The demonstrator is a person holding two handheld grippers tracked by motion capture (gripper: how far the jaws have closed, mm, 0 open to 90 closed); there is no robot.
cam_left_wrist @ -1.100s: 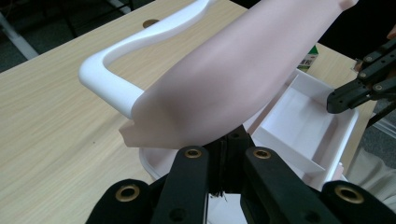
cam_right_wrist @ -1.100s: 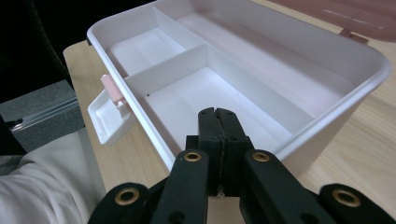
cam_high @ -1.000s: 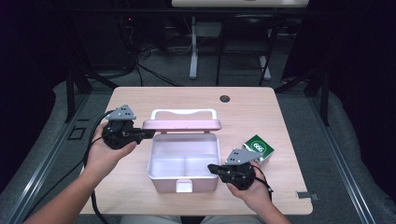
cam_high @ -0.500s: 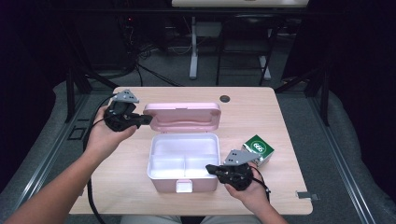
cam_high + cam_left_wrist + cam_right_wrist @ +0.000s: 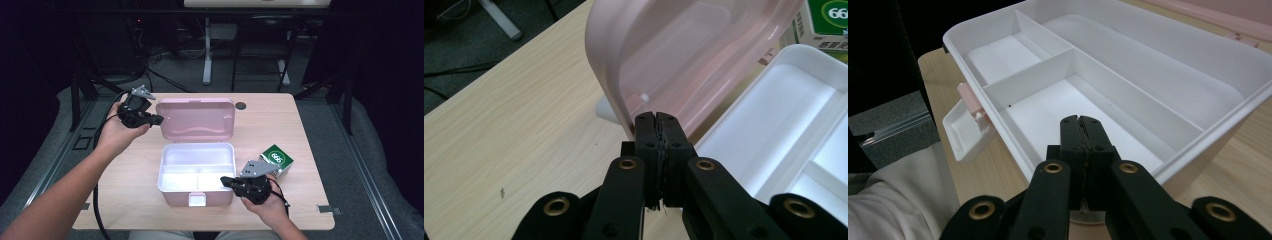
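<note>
High view: a pink lunch box (image 5: 196, 172) sits open in the middle of the wooden desk (image 5: 135, 170). Its white inside is split into a long compartment at the back and two smaller ones at the front. The pink lid (image 5: 196, 119) stands raised behind the box, leaning back a little. A white latch (image 5: 196, 199) hangs at the front wall.

The left tool (image 5: 158, 120) is held at the lid's left edge, its tip right at the rim. From the left gripper view the two black jaws are pressed together with nothing between them, and their tip lies against or just in front of the lid's (image 5: 684, 55) rounded edge; whether it truly touches I cannot tell.

The right tool (image 5: 225, 181) rests at the box's front right corner, pointing left along the rim. In the right gripper view its jaws are also clenched tight on nothing, the tip reaching just over the white rim (image 5: 1198, 145) above the nearer small compartment.

A green and white carton (image 5: 276, 159) lies on the desk just to the right of the box, close behind the right hand (image 5: 270, 207). A small dark round disc (image 5: 241, 106) is set in the desk near the far edge, to the right of the lid.
</note>
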